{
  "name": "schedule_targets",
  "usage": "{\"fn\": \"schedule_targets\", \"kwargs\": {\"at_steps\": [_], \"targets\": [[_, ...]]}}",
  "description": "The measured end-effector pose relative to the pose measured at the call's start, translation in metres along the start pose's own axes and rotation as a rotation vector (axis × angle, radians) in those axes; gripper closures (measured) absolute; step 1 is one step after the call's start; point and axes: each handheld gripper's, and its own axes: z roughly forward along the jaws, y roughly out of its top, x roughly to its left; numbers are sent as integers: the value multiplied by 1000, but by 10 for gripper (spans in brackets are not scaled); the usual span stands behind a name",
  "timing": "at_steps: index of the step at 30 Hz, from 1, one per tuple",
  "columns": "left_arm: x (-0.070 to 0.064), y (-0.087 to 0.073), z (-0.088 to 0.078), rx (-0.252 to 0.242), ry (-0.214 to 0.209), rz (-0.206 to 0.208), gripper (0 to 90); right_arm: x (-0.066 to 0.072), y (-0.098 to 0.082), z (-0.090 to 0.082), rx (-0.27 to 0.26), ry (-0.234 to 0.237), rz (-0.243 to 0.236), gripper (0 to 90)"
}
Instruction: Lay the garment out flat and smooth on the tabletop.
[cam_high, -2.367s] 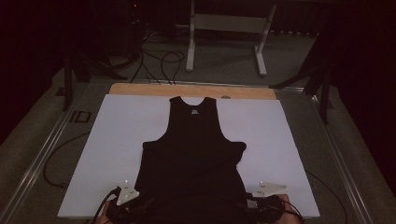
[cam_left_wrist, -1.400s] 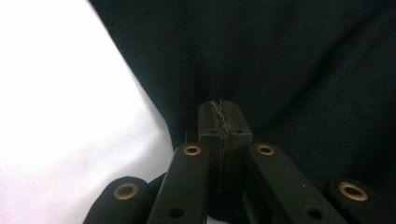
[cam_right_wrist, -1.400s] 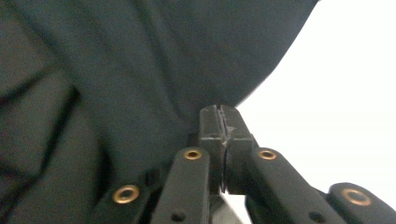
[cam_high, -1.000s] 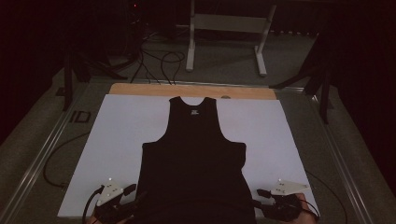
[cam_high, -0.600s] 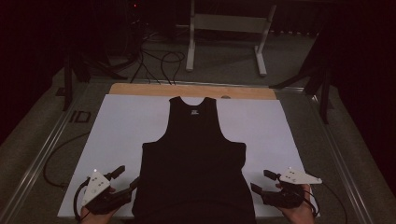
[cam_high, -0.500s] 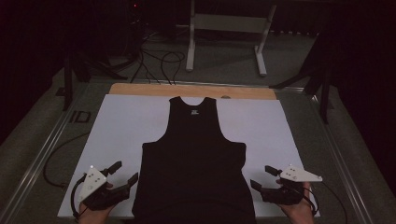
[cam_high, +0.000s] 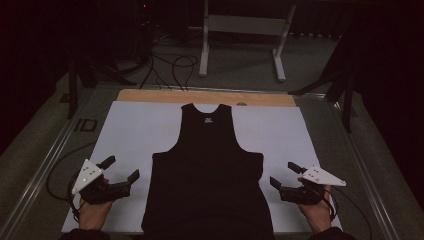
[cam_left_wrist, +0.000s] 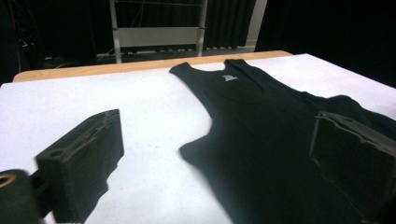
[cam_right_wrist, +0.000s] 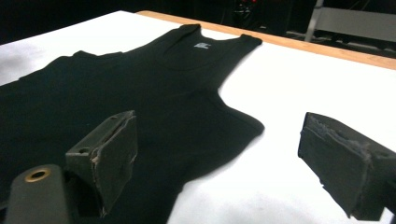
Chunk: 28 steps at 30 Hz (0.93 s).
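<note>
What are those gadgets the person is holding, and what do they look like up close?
Each hand holds a black pair of tongs: the left tongs and the right tongs. Each carries a pale grey three-cornered plate on top, and a thin dark cable loops away from its body. Seen close, the jaws are chunky black blocks with worn, roughened pads. A small brass-coloured ring sits near one jaw's base. Dark sleeve edges show at the wrists.

White sheet (cam_high: 140, 135) covers desk, wooden edge (cam_high: 165, 96) exposed at far side. Metal frame stand (cam_high: 243, 30) on floor behind, loose black cables (cam_high: 167, 65) beside it. Small dark marker (cam_high: 86, 124) left of sheet.
</note>
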Motion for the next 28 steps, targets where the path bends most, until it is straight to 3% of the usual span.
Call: {"fn": "schedule_targets", "kwargs": {"at_steps": [6,13,16,28], "targets": [[12,-6,7,-3,7,-3,0,-4,-6,-1,-28,-42,26,112],[15,-18,12,24,18,32,0,-6,-13,1,-30,-101,5,102],[14,-20,12,40,37,57,0,-5,-13,2,-28,-103,-1,99],[12,-22,10,11,68,77,0,-4,-16,6,-21,-88,-11,93]]}}
